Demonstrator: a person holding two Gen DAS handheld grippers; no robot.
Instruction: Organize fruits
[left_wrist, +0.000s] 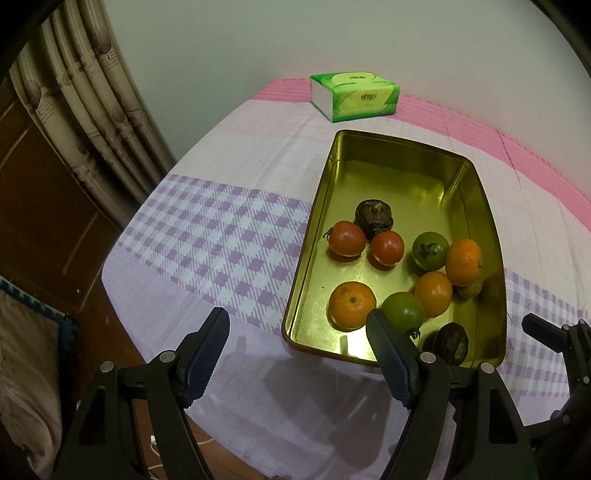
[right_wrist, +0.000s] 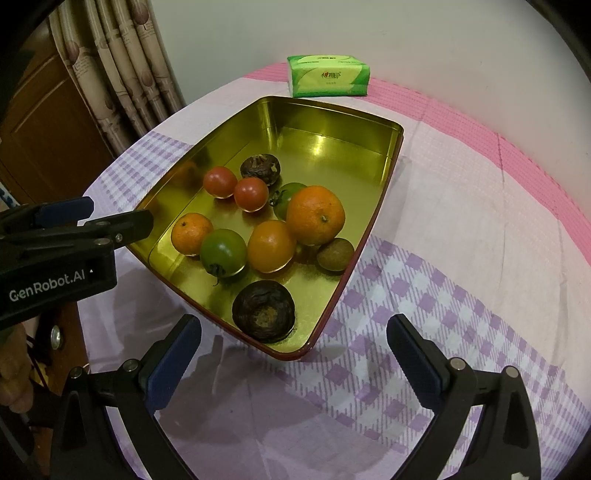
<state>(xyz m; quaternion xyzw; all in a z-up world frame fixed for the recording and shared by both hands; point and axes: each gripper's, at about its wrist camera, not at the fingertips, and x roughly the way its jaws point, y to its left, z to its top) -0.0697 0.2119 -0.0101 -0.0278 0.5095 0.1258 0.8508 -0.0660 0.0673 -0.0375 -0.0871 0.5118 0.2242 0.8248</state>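
Observation:
A gold metal tray (left_wrist: 402, 146) (right_wrist: 332, 114) sits on the checked tablecloth and holds all the fruit: two red tomatoes (left_wrist: 346, 238) (right_wrist: 219, 181), two green tomatoes (left_wrist: 402, 311) (right_wrist: 223, 252), three oranges (left_wrist: 352, 304) (right_wrist: 315, 215), two dark wrinkled fruits (left_wrist: 373, 218) (right_wrist: 263, 310) and a small brown fruit (right_wrist: 335, 254). My left gripper (left_wrist: 297, 325) is open and empty above the tray's near left corner; it also shows in the right wrist view (right_wrist: 118, 218). My right gripper (right_wrist: 293, 332) is open and empty, above the tray's near corner.
A green tissue pack (left_wrist: 354, 95) (right_wrist: 328, 80) lies at the table's far edge by the wall. Curtains (left_wrist: 92, 103) and a wooden cabinet (left_wrist: 40, 206) stand to the left. The table edge (left_wrist: 122, 310) drops off at the left.

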